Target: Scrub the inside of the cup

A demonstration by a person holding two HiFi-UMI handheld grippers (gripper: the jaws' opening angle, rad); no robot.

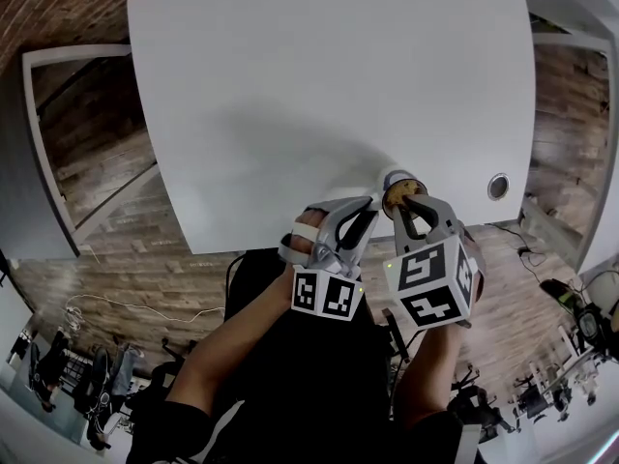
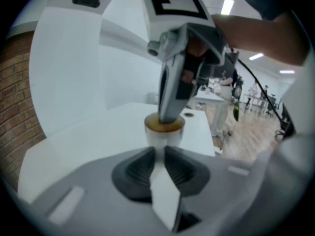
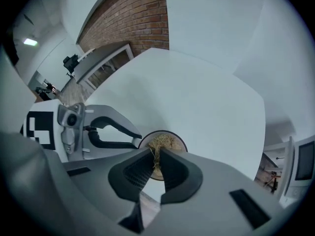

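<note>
My left gripper (image 1: 368, 211) (image 2: 160, 154) has its jaws squeezed close together on a flat white handle (image 2: 165, 195). The handle sticks out from the side of the small round white cup (image 1: 399, 189) (image 2: 164, 134) (image 3: 175, 139), so this gripper holds the cup.

The cup stands upright on the big white table (image 1: 290, 85), close to the edge nearest me. It looks brown inside.

My right gripper (image 1: 406, 203) (image 3: 156, 159) is just to the right of the left one. It points down into the top of the cup. Its jaws are almost closed and pinch a yellow-brown stringy scrubber (image 3: 160, 142) that sits inside the cup.

Further right on the table, well away from the cup, there is a little round metal ring (image 1: 498, 186).
</note>
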